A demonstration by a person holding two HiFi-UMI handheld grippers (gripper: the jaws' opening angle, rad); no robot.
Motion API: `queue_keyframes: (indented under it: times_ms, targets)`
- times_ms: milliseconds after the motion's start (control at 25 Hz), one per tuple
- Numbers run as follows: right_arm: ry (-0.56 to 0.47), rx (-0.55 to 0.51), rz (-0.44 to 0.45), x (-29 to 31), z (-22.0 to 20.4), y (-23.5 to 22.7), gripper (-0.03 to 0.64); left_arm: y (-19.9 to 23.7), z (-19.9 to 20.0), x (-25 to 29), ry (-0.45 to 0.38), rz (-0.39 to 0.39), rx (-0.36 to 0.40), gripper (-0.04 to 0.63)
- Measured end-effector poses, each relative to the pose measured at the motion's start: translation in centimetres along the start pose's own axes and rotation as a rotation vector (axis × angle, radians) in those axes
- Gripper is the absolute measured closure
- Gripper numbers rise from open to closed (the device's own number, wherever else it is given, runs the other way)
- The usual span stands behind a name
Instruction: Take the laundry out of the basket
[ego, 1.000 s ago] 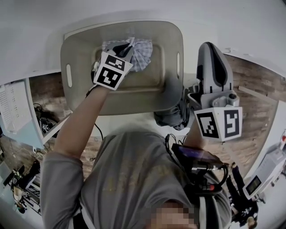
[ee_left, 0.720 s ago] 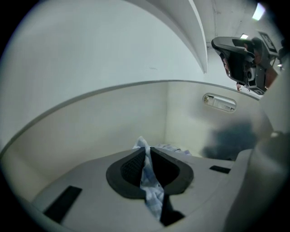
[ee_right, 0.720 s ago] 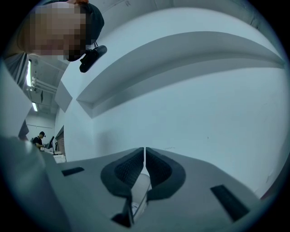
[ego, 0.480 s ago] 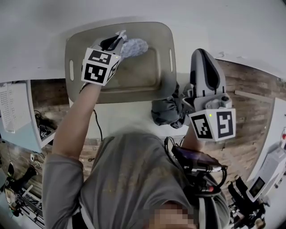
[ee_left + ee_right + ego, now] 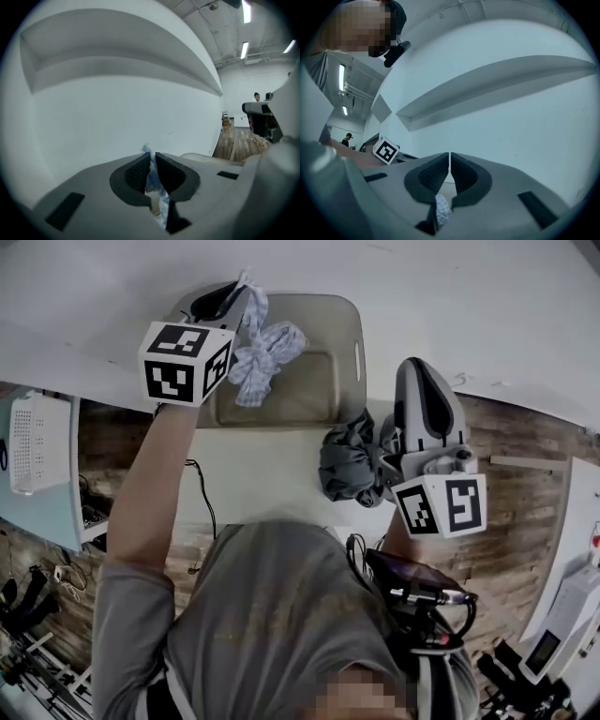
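The left gripper (image 5: 242, 287) is clamped narrow on a pale checked cloth (image 5: 262, 352), held above the 9 o'clock rim of the beige plastic basket (image 5: 342, 320), with the cloth's tail dangling inside the rim line. The right gripper (image 5: 417, 367) sits just outside the basket's 4 o'clock corner. Its jaws are closed, with a scrap of the dark grey crumpled garment (image 5: 349, 465) at their base. Bare white tabletop (image 5: 253, 484) lies at 6 o'clock.

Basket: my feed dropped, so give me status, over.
Left hand-held gripper shut on light cloth, held above basket. Right hand-held gripper shut on dark cloth, beside basket. Nothing in the way.
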State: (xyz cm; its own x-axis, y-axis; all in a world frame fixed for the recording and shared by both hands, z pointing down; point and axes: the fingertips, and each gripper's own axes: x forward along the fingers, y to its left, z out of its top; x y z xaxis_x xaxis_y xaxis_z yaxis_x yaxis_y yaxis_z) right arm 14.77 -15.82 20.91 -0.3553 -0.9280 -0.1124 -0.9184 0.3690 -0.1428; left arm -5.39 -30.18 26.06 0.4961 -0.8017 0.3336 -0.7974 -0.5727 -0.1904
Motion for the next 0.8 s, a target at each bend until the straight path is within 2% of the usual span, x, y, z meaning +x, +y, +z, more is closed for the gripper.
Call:
queue_keyframes:
  times_ms: [400, 800]
  targets:
    - [-0.028, -0.021, 0.046, -4.8, 1.2, 3.9, 0.598, 1.4, 8.4, -8.6, -0.175, 0.083, 0.037, 0.555]
    - [-0.040, -0.040, 0.070, -7.9, 2.0, 6.6, 0.598, 1.4, 11.7, -14.2, -0.254, 0.119, 0.057, 0.555]
